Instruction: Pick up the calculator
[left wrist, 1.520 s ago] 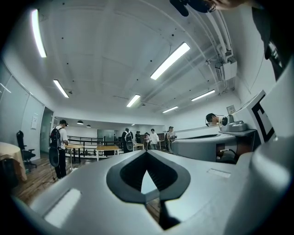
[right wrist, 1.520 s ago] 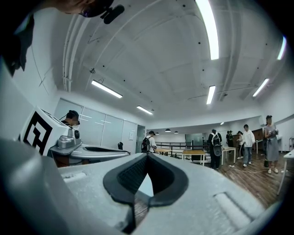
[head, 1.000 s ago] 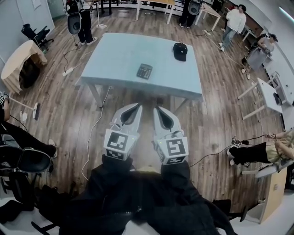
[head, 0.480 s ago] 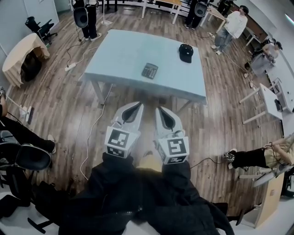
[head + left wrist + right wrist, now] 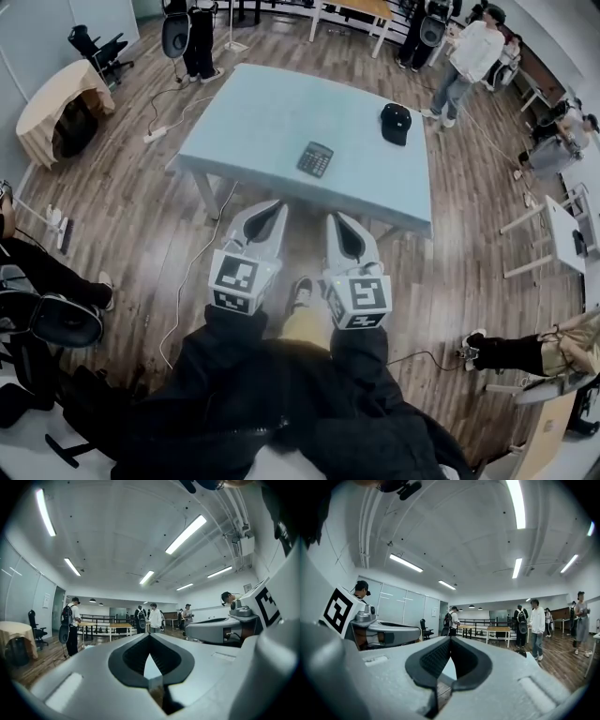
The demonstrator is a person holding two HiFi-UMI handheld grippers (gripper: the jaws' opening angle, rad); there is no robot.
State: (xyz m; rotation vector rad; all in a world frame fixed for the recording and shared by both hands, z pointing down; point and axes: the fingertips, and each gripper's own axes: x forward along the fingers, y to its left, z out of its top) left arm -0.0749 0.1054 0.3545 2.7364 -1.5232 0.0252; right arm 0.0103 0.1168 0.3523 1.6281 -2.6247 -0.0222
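The left tool [image 5: 277,204] and right tool [image 5: 333,217] are pointing forward, jaws pressed together, holding nothing. Beyond them the calculator [image 5: 315,159] is lying flat near the front edge of the table [image 5: 253,112]. Arriving closed, a tool is probably only shoving it away.

- The person is stepping toward the table [image 5: 272,112], which is sitting lower and larger in the head view than a second ago.
- The left gripper [image 5: 277,205] and right gripper [image 5: 334,219] are closing in on the table's near edge, side by side.
- The calculator [image 5: 315,159] and cap [image 5: 396,122] are drawing nearer to the grippers.
- A shoe [image 5: 302,292] is coming into view between the grippers.
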